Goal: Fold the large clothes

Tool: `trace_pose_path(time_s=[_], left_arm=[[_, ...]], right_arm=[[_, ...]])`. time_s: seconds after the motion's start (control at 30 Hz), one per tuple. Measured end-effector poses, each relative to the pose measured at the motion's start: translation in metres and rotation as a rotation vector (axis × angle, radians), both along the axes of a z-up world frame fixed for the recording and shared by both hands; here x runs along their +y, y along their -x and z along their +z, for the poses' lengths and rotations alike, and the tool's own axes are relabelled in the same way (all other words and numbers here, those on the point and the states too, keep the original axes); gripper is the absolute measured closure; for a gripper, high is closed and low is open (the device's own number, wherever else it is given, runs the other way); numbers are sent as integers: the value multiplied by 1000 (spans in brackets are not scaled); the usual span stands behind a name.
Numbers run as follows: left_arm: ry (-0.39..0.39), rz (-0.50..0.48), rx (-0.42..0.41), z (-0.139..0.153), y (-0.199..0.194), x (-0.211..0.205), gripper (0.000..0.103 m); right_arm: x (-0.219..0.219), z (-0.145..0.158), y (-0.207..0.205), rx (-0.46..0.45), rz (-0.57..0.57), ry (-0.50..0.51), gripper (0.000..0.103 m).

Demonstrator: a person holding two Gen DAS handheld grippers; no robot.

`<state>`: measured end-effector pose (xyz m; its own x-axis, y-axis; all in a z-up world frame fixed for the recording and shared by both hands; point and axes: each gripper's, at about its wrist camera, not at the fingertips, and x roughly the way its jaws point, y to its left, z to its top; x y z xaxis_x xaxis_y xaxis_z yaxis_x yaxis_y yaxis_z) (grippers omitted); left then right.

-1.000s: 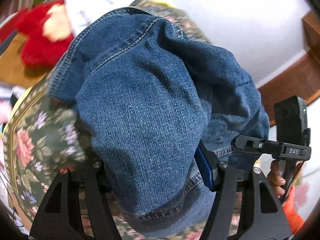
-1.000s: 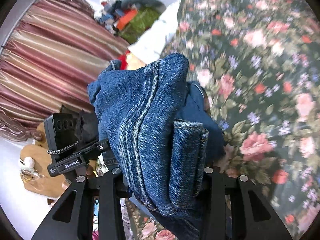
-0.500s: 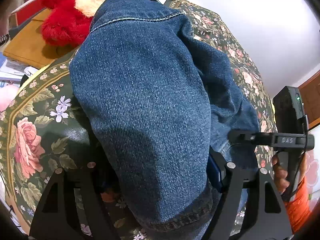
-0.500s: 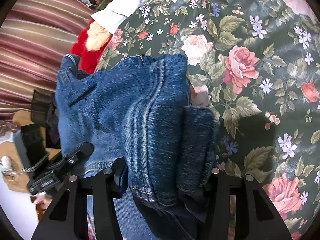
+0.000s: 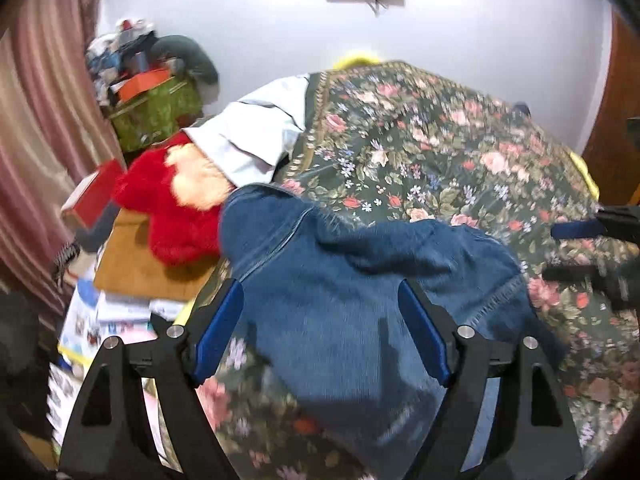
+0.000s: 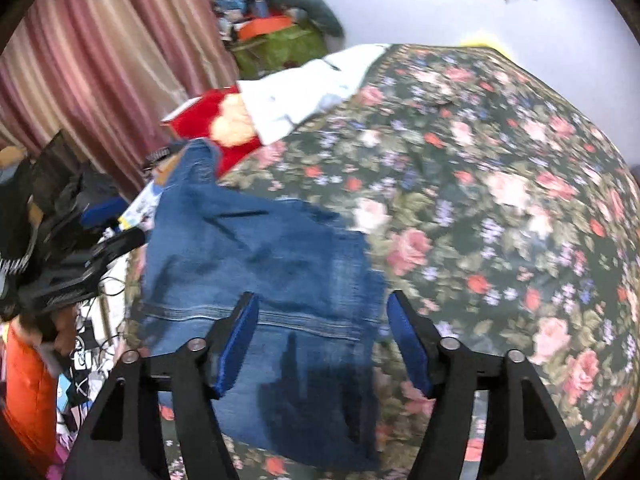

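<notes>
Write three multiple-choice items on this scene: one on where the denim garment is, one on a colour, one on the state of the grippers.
1. Where does the denim garment lie?
A. on the floral bedspread
B. on the floor
C. over a chair

2. What colour is the plush toy beside the bed?
A. green
B. red
C. white

3. How do both grippers stand?
A. shut on the denim
B. out of view
C. open

Key: 1 A, the denim rests flat on the flowered cover. 2 B, its fur is bright red. 3 C, the left gripper and right gripper show blue pads standing clear of the cloth; their jaws have just been opening.
</notes>
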<state>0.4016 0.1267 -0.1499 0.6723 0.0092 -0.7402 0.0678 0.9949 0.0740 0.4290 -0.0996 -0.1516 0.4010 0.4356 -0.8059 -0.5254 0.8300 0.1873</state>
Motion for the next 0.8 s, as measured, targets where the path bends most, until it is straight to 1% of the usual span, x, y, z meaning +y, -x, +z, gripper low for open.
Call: trace_pose_path(time_s=[0.07,0.1,0.2,0.27,0.3,0.37,0.4,0.43,0.47,0.53,0.63,0.7,0.8], left_arm=[[-22,15,49,-14,-26,-3,24],[-31,47,69,-23,-40,-1,24],[-22,118,90,-34,-63,10,23],[-8,169,115,-43,-77,17,21],[-25,181,119,-46,-82,17,21],[-74,180,113,-47,-81,11,21],[-99,177,105,-45,-77,7,21],[-116,170,91,-40,-69,3,21],[-117,160,78,-34,-61,0,21],[-107,130,47,-20,-40,-6,21],[-84,73,23,-6,0,-16,20],[-75,45,31,-5,23,-22,18],[-64,31,52,-5,62,-31,18]], right_arm=[[18,-13,3,12,38,16,36],[25,-21,4,21,51,28,36],[44,-60,4,54,71,108,36],[46,-81,6,59,81,180,36],[44,-88,6,55,84,209,36],[33,-95,7,57,90,209,33],[26,-98,5,75,78,214,32],[17,-100,4,100,66,219,27],[9,-101,4,128,60,206,23],[-14,-106,3,194,20,174,22],[-38,-107,7,238,-26,171,22],[-51,-100,16,239,-55,172,22],[-63,-79,34,186,-86,178,22]])
